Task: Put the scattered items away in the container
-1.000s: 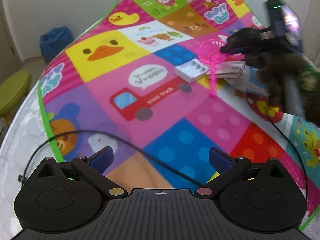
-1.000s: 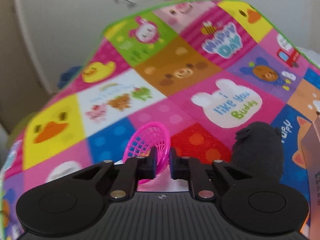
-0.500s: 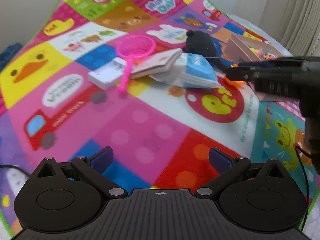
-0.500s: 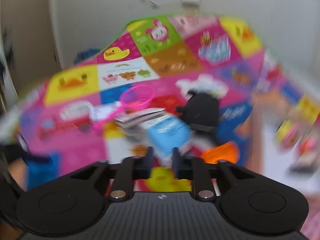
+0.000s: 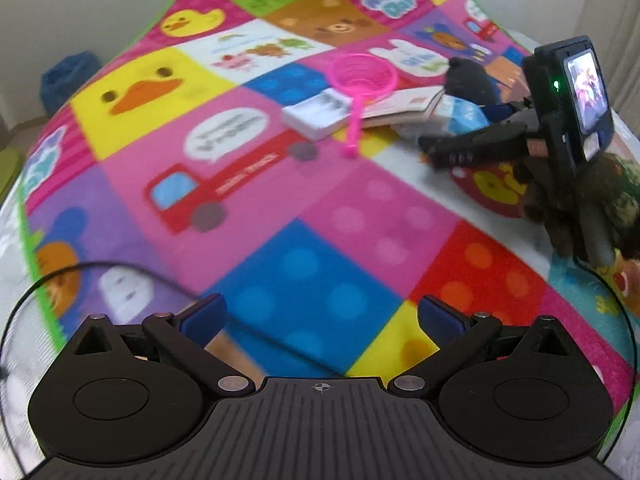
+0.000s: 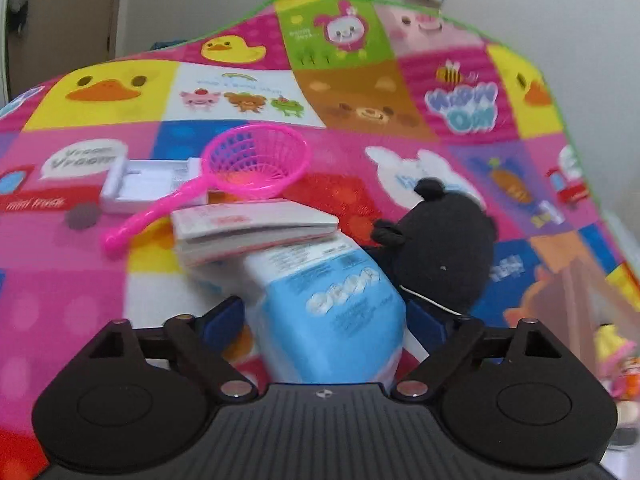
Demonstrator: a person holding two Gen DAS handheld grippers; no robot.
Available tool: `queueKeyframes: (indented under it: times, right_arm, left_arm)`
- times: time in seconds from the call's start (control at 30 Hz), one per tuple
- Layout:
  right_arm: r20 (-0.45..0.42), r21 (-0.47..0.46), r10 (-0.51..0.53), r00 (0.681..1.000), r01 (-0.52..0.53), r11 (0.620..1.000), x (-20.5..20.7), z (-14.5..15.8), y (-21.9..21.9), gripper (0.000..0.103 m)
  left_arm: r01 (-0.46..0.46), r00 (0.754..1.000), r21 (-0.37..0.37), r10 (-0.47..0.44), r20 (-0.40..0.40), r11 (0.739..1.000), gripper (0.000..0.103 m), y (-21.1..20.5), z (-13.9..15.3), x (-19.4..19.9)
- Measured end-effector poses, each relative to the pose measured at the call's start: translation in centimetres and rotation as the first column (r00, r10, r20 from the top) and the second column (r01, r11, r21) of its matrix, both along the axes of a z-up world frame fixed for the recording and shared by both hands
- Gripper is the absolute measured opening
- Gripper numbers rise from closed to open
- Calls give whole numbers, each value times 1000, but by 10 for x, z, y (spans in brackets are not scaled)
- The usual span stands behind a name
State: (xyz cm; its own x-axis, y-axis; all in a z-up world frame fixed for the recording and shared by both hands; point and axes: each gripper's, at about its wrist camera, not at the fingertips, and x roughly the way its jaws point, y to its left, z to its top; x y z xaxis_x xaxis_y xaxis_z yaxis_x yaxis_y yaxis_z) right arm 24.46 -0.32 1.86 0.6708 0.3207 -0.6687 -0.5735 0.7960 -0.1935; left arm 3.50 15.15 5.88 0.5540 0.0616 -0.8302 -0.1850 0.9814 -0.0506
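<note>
Blue pads tip the right claw [image 6: 324, 322], whose jaws have just been opening and now stand wide apart with the light-blue wipes pack [image 6: 332, 312] between them; whether the pads touch its sides cannot be told. Just beyond the pack lies a small booklet [image 6: 252, 232], one edge resting on the pack's far end. To the right of both sits a black plush toy [image 6: 444, 248], touching the pack. Past the booklet, a pink toy net [image 6: 256, 160] rests across a white tray [image 6: 140, 184]. At the far right edge a brown container [image 6: 572, 280] shows, blurred. All of it lies on a bright patchwork play mat [image 6: 360, 92]. The left claw [image 5: 320, 320] hangs spread and empty above the mat, well apart from the pile.
</note>
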Motion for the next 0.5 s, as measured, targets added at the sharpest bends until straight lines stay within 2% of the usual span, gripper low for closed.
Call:
queueKeyframes:
  times: [0.03, 0.07, 0.13, 0.3, 0.33, 0.37, 0.4, 0.47, 0.5]
  right_arm:
    - [-11, 28, -6, 1000, 7, 1000, 1, 1, -2, 75]
    - [-28, 49, -9, 1000, 10, 999, 0, 2, -5, 56]
    - [-45, 87, 8, 999, -4, 996, -15, 9, -11, 52]
    - [-129, 167, 147, 981, -125, 978, -83, 22, -34, 53]
    - [-148, 176, 188, 971, -161, 971, -97, 25, -38, 55]
    - [-157, 193, 233, 960, -202, 960, -112, 29, -45, 65]
    - [-145, 190, 255, 956, -226, 955, -124, 34, -51, 61]
    - [-96, 177, 250, 964, -230, 957, -133, 46, -67, 73]
    - [-85, 196, 225, 971, -205, 959, -132, 52, -78, 74]
  left_arm:
    - [-2, 1000, 1, 2, -1, 1000, 103, 1, 0, -3]
    - [-2, 1000, 5, 2, -3, 1000, 103, 2, 0, -5]
    - [-2, 1000, 12, 2, -3, 1000, 103, 1, 0, -6]
    - [20, 1000, -11, -20, 15, 1000, 103, -11, -6, 11]
    - [29, 999, -19, -29, 16, 999, 103, -15, -9, 17]
    - [38, 999, -30, -37, 17, 999, 103, -19, -11, 23]
    - [41, 999, -49, -40, 22, 998, 103, -22, -13, 29]
    - [41, 999, -74, -40, 11, 996, 103, -28, -18, 42]
    - [45, 999, -88, -45, 9, 995, 103, -30, -20, 46]
